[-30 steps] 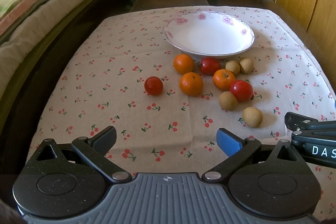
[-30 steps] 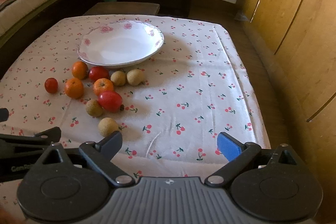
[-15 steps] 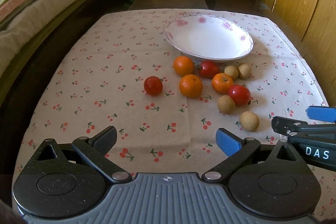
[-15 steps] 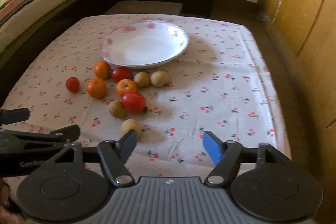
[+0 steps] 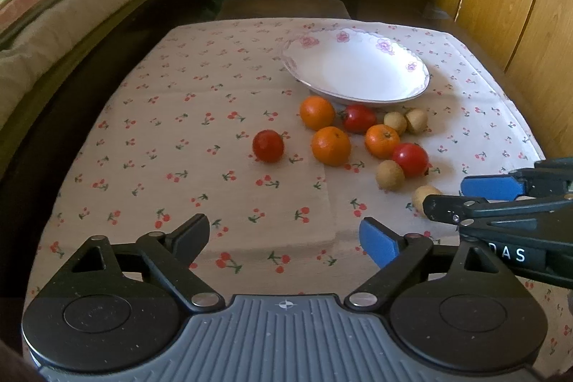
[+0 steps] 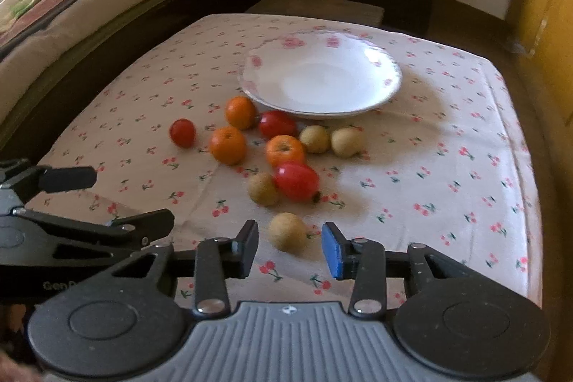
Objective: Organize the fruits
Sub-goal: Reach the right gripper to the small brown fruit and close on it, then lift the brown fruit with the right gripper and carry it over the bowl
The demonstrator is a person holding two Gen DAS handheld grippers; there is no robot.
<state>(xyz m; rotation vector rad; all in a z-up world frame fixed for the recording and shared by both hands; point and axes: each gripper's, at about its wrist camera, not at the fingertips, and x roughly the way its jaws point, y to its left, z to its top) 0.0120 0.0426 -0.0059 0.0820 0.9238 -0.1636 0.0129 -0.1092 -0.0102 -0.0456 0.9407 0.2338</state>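
Jaws of right gripper (image 6: 289,247) just closing around nearest brown fruit (image 6: 287,231), pads not yet pressing; left gripper (image 5: 284,235) wide, empty; plate (image 6: 358,110) beyond, unfilled.

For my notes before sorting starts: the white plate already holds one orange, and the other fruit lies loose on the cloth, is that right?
Not quite: the white plate holds nothing. All three oranges, such as the nearest one, lie loose on the cloth with the other fruit, as the right wrist view shows.
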